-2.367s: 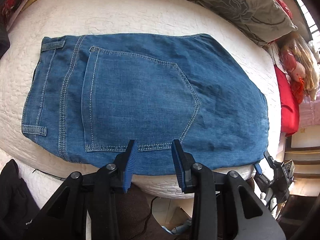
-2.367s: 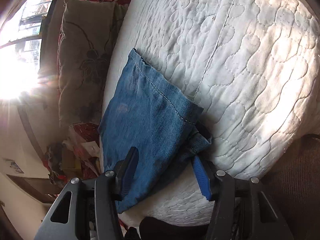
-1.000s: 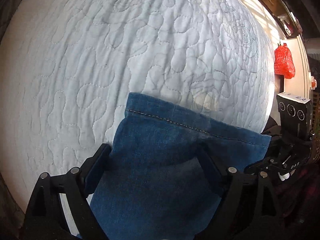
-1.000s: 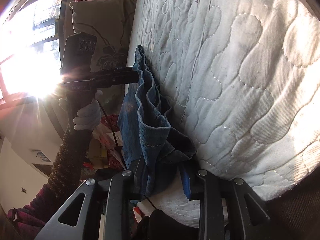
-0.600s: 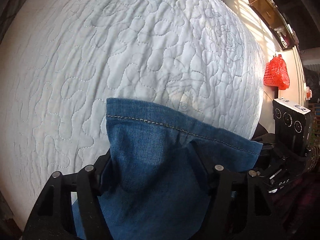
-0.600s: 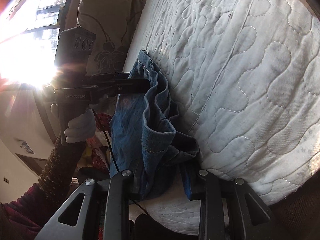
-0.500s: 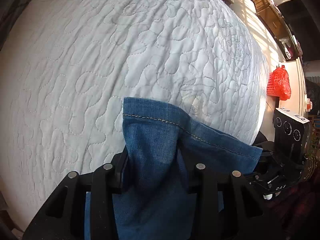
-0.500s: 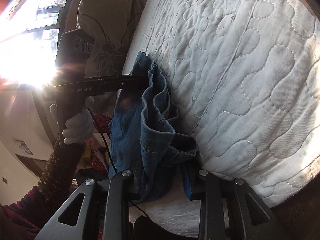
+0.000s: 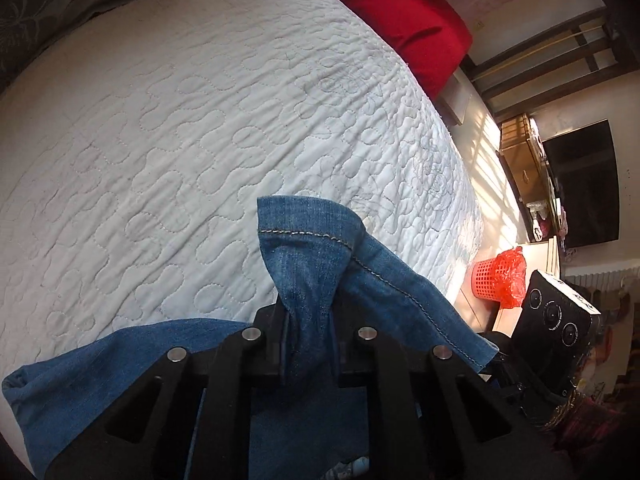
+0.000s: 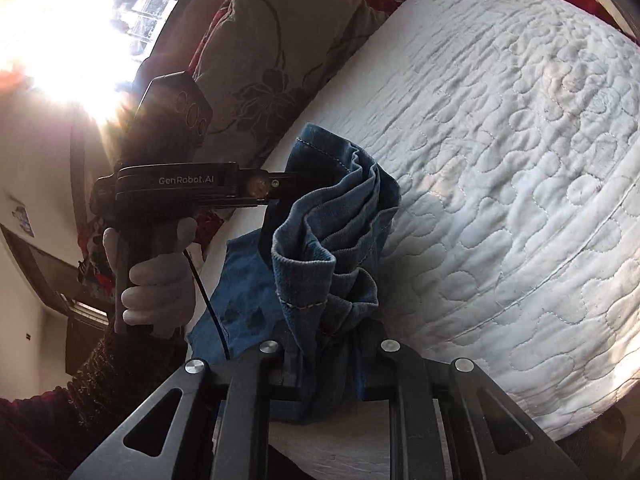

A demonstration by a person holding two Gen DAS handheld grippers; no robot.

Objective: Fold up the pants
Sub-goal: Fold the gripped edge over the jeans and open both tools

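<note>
A white quilted mattress (image 9: 200,120) is spreading out ahead of the gripper, with a red pillow (image 9: 400,20) lying at its far right edge, a red basket (image 9: 498,278) sitting off to the right, and a grey flowered pillow (image 10: 280,40) leaning far ahead.

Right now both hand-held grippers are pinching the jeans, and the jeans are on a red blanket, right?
Not quite. The left hand-held gripper and right hand-held gripper do both pinch the jeans, but the blanket under them is white and quilted, as the left wrist view shows.
</note>
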